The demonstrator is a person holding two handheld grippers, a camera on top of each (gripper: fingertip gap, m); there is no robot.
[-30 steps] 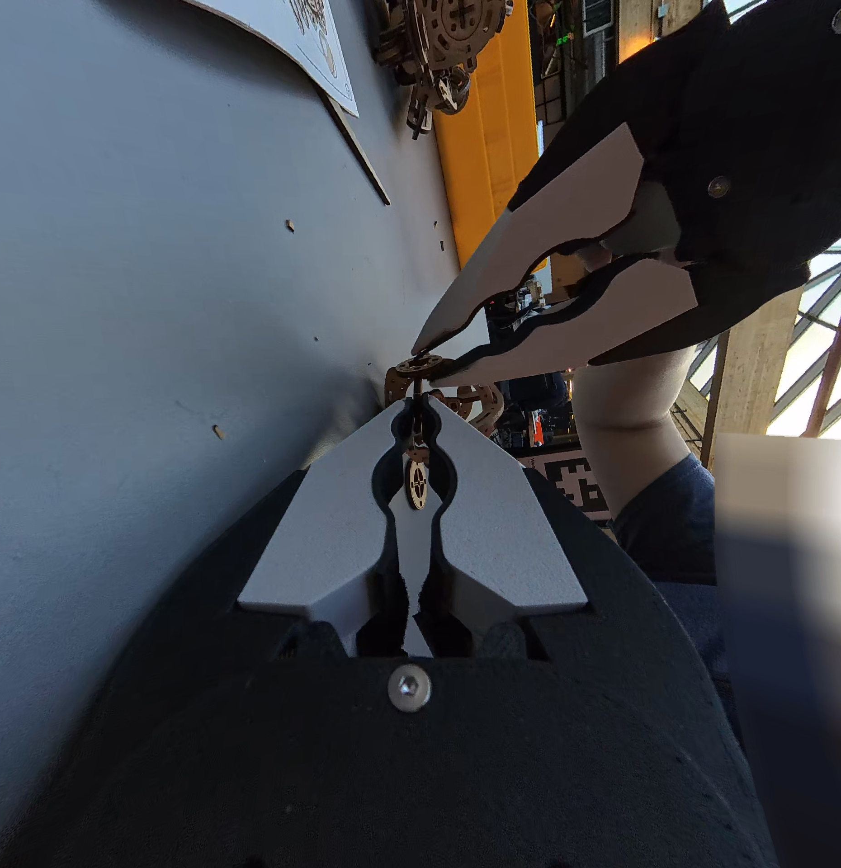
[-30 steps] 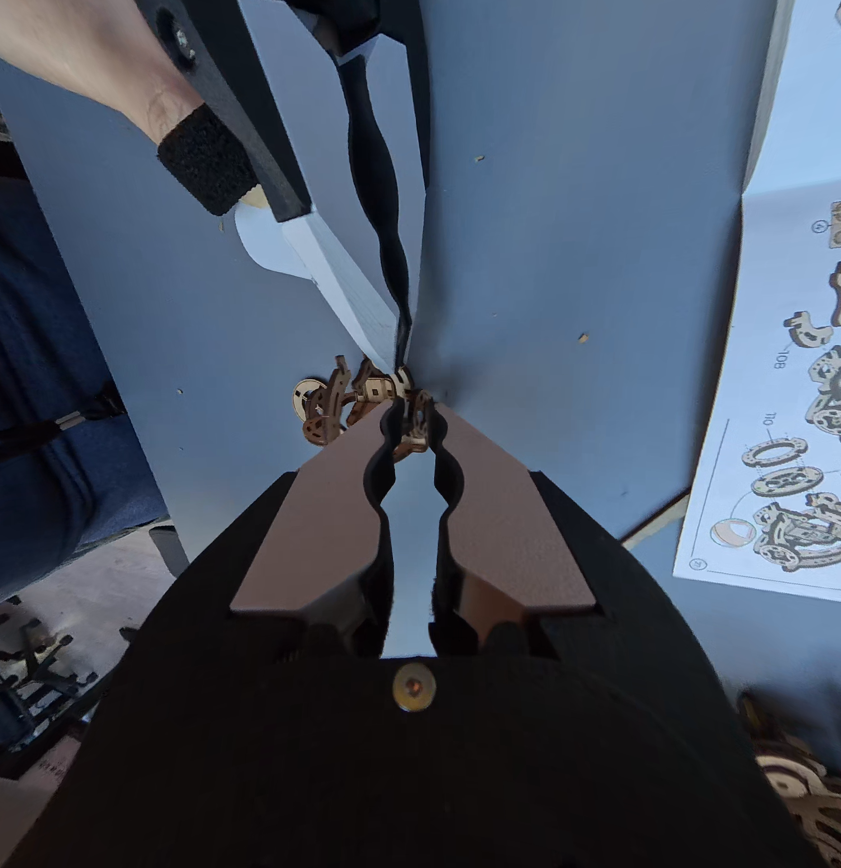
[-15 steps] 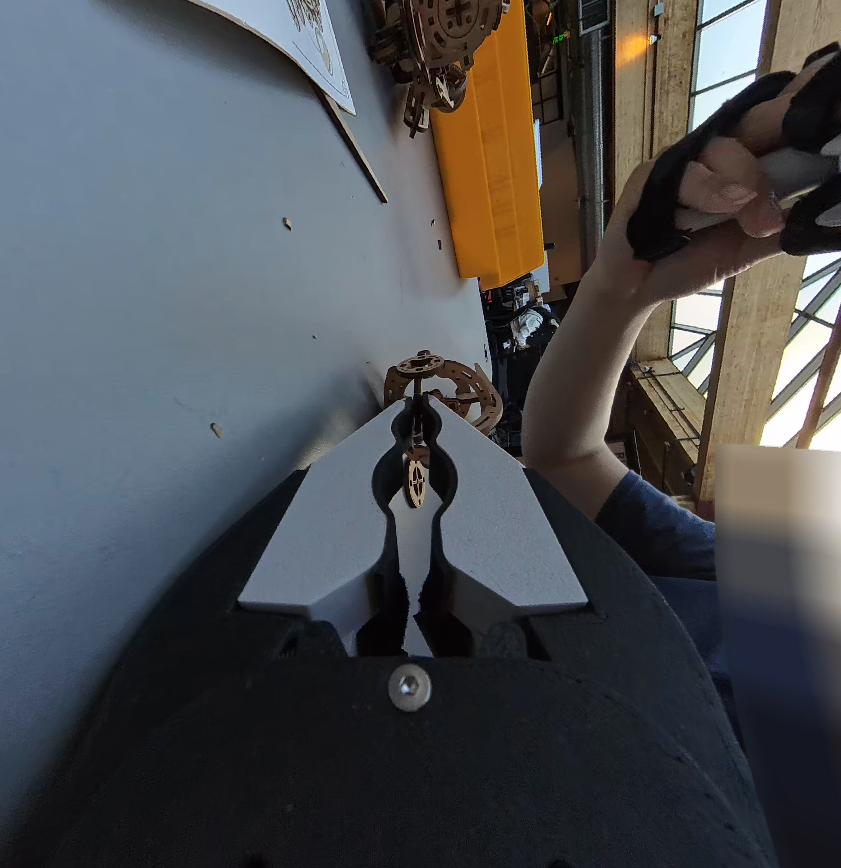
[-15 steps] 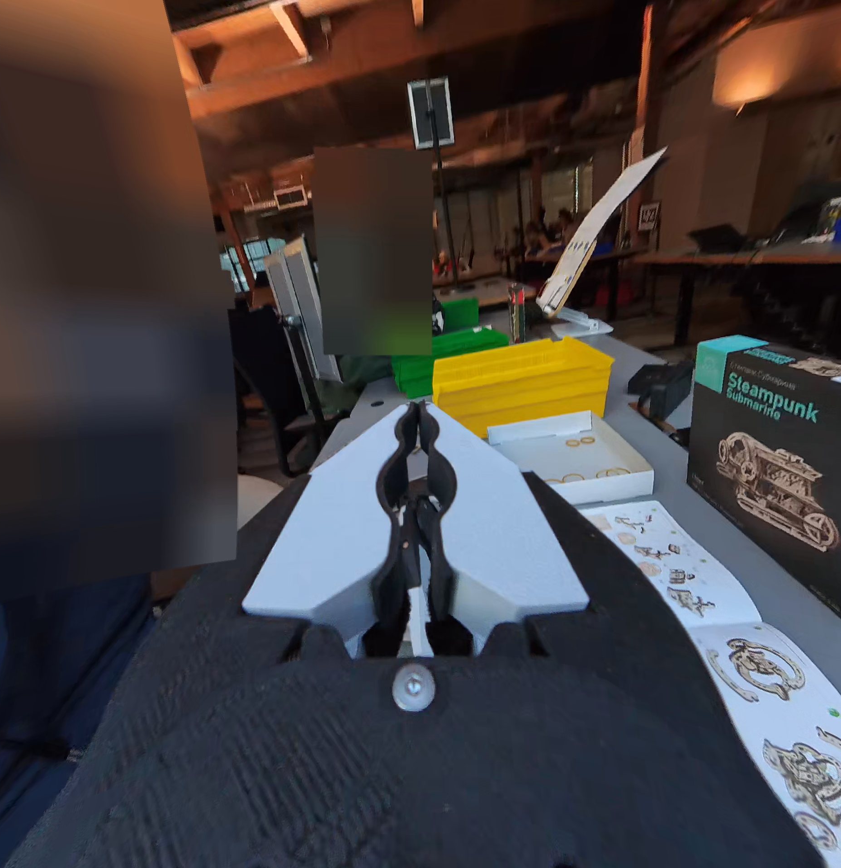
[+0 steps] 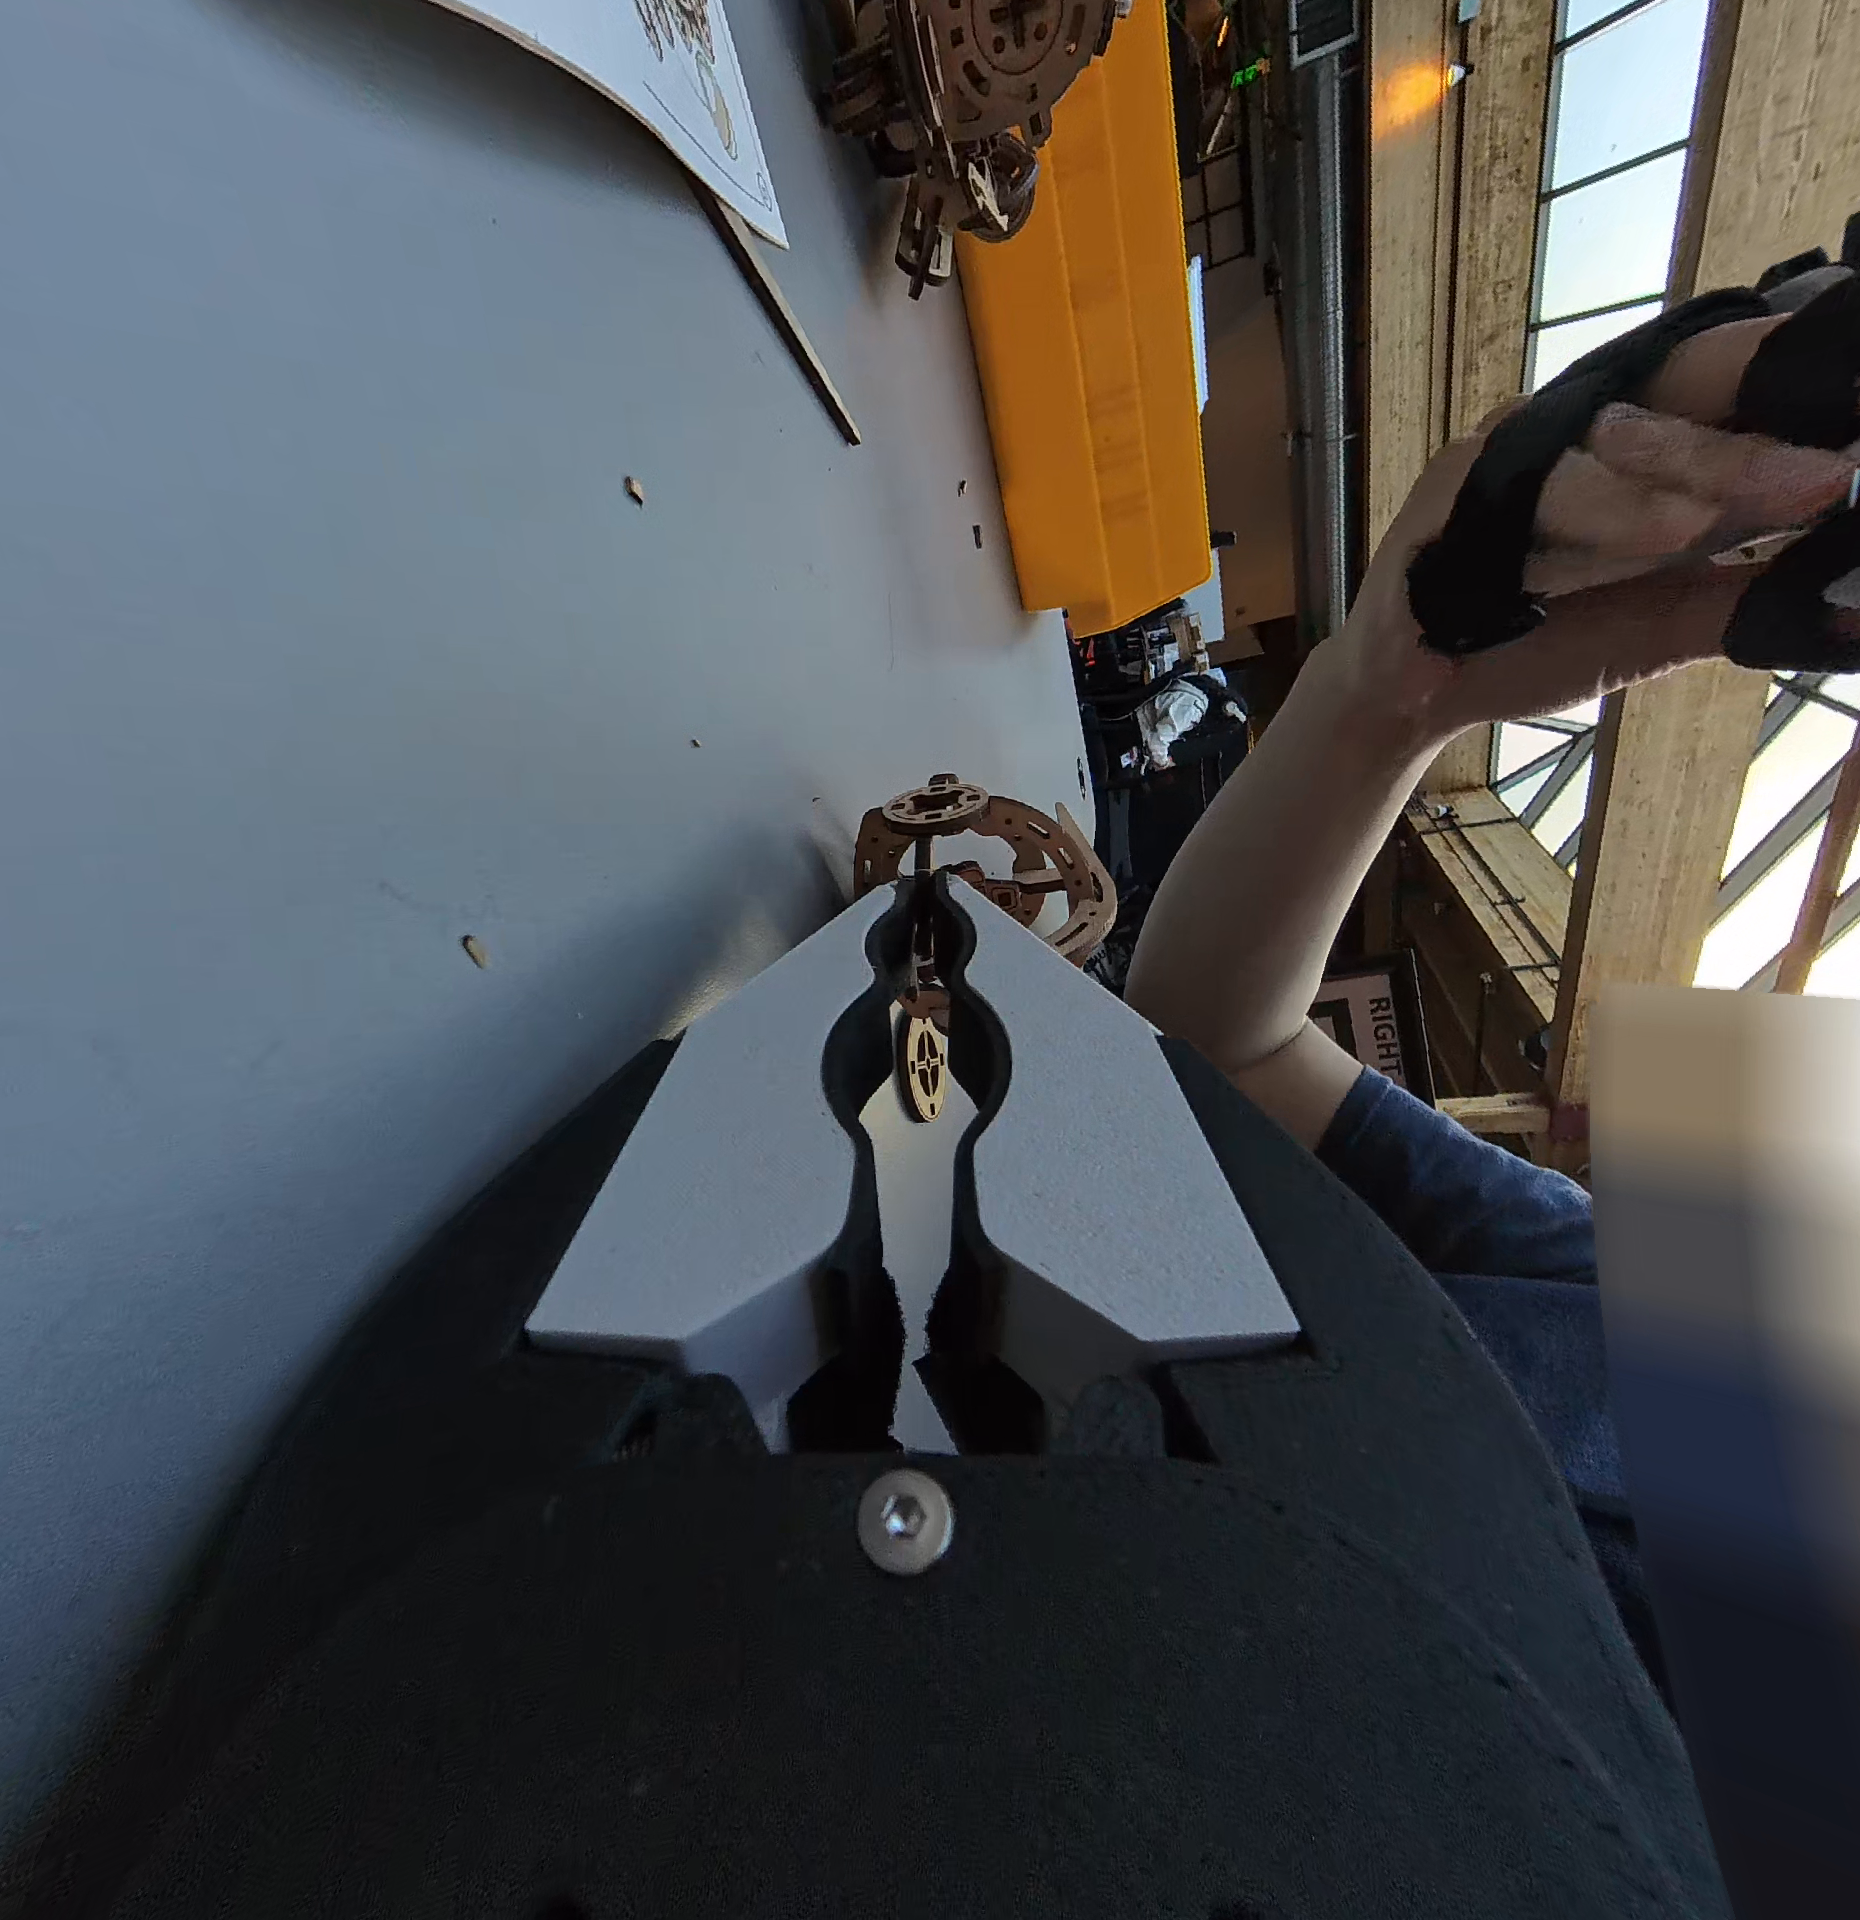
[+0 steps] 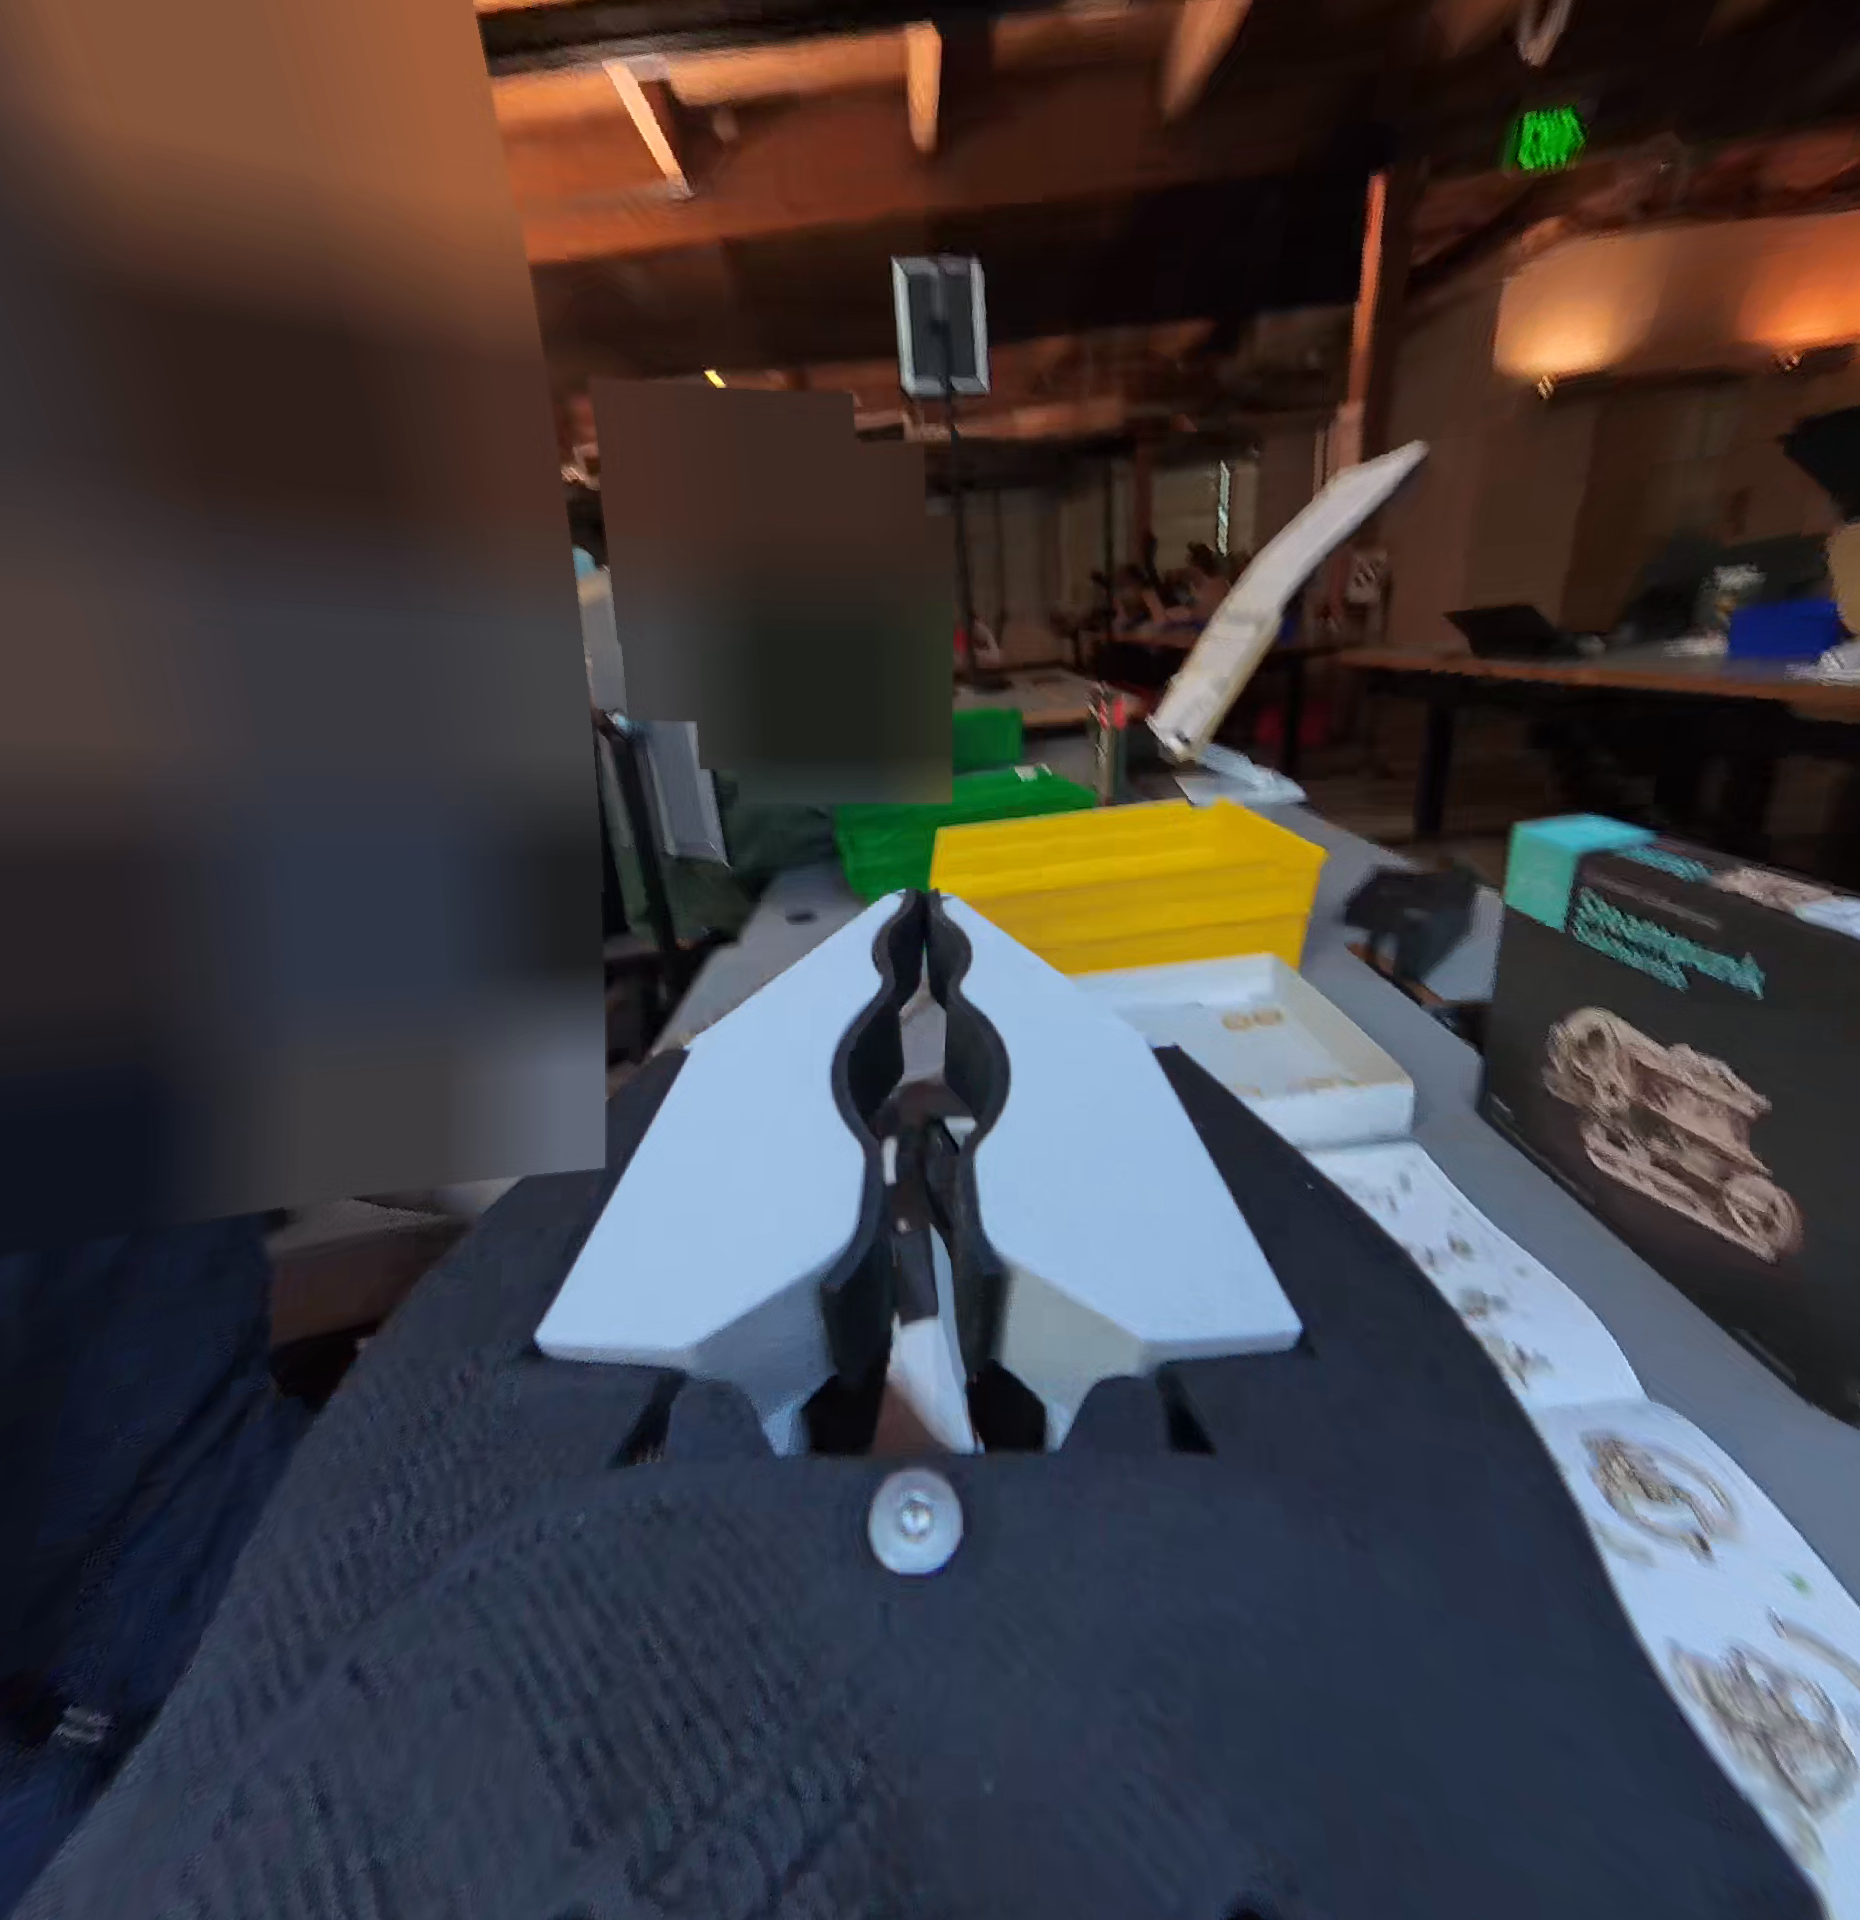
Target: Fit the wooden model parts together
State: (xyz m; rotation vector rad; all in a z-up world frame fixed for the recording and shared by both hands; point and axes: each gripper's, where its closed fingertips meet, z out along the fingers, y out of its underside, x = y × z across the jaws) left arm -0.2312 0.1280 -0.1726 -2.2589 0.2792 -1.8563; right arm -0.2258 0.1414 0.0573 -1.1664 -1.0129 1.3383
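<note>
My left gripper (image 5: 921, 883) is shut on a small wooden model assembly (image 5: 1019, 873), a curved ring frame with a small toothed disc (image 5: 931, 808) on top. It holds the assembly close above the grey table (image 5: 386, 675). A small round wooden wheel (image 5: 924, 1065) hangs in the gap between its fingers. My right gripper (image 6: 926, 914) is shut, with nothing at its tips. It is raised off the table and points across the room. In the left wrist view only the hand (image 5: 1632, 540) holding it shows, at the upper right.
An instruction sheet (image 5: 645, 83) and a larger wooden model (image 5: 957, 104) lie at the far end of the table by a yellow bin (image 5: 1092, 343). The blurred right wrist view shows the yellow bin (image 6: 1123, 873), a green bin (image 6: 905, 831), a white tray (image 6: 1269, 1029), a black box (image 6: 1684, 1060) and the sheet (image 6: 1632, 1507). About 25 centimeters separates my left fingertips from my right.
The right gripper has left the toothed disc on the assembly, shut and swung up and away from the table. The left gripper has kept its hold and barely moved.
</note>
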